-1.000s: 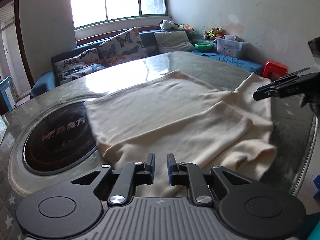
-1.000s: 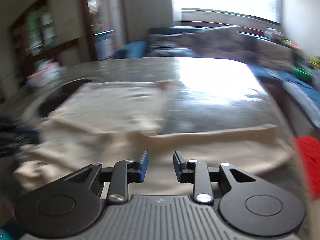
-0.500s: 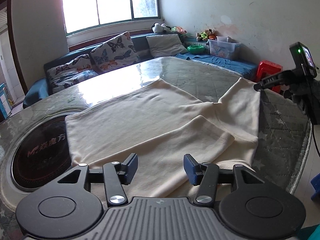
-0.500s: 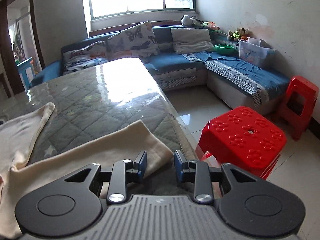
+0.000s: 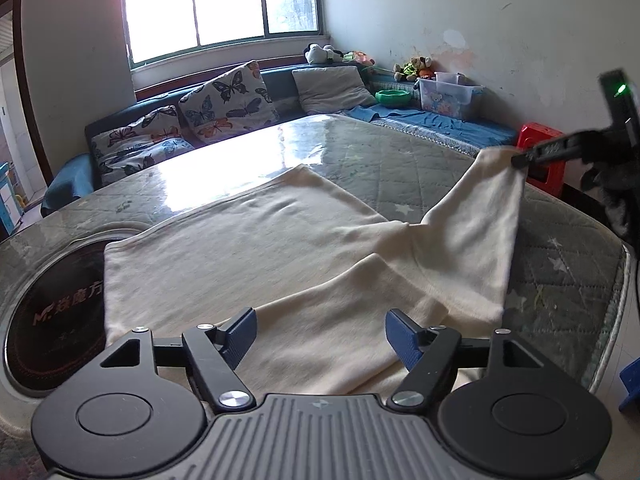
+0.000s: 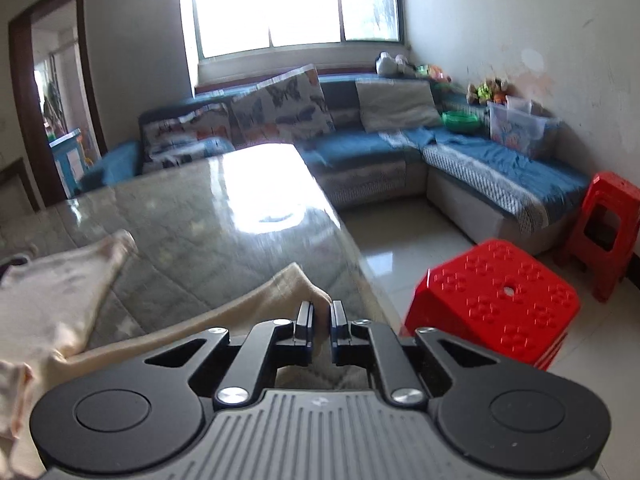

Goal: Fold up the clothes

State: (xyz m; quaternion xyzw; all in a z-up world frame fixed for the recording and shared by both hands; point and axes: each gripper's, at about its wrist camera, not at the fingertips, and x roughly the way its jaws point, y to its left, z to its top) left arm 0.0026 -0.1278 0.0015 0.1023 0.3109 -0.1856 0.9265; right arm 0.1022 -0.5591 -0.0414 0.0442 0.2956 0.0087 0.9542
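A cream garment (image 5: 260, 248) lies spread on the quilt-patterned table (image 5: 400, 152), its near part folded over. My left gripper (image 5: 320, 320) hovers over the near fold. Its jaws are opening, and the cloth lies below the pads without being pinched. At the right of that view my right gripper (image 5: 518, 160) holds a sleeve end raised off the table, so the cloth hangs taut below it. In the right wrist view my right gripper (image 6: 322, 308) is shut on that sleeve end of the garment (image 6: 256, 300), near the table's right edge (image 6: 352, 240).
A round black cooker plate (image 5: 52, 312) is set into the table at the left, partly under the garment. Beyond the right edge stand a low red stool (image 6: 500, 292) and a taller one (image 6: 608, 216). A blue corner sofa (image 6: 480, 164) with cushions runs along the walls.
My left jaws have spread wide and pulled back from the garment. My right gripper swung to the sleeve end, closed on it and lifted it off the table.
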